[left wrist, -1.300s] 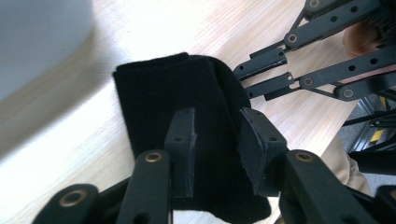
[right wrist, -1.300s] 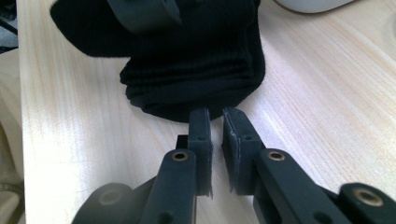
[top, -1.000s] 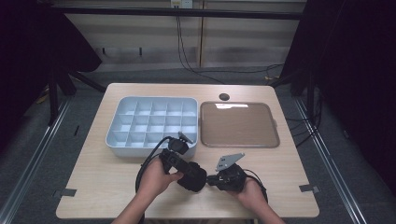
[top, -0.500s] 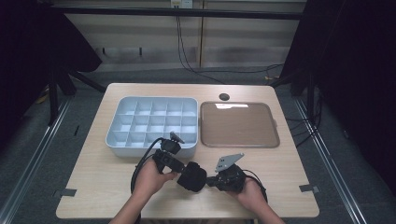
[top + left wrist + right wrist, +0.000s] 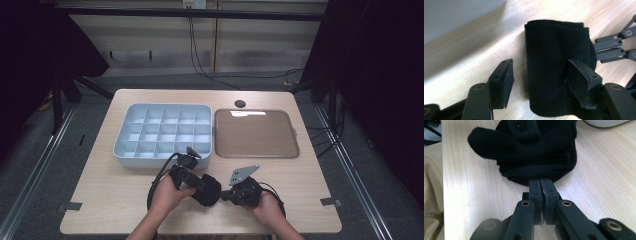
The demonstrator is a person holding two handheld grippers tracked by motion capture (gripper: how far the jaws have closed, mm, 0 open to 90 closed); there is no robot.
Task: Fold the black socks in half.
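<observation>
A folded black cloth point(image 5: 210, 189) lies on the wooden table point(image 5: 125, 200) near its front edge, between the person's two hands. My left gripper point(image 5: 543, 75) is open and its jaws have just been opening. One pad point(image 5: 505, 80) stands clear of the black cloth point(image 5: 554, 62) and the other pad point(image 5: 582, 83) hangs over its fold. My right gripper point(image 5: 540, 183) is shut, its tips pinching the near rim of the black cloth point(image 5: 536, 157). In the high view the left gripper point(image 5: 206, 186) comes from the left and the right gripper point(image 5: 223, 194) from the right.
A pale blue tray point(image 5: 125, 152) with several compartments stands just behind the left hand. To its right lies a brown flat tray point(image 5: 255, 132). A dark round hole point(image 5: 240, 103) marks the table's back. The front edge runs close under both hands.
The left gripper has sunk a little toward the table over the black cloth and its jaws have spread. The right gripper has kept still at the cloth's edge.
</observation>
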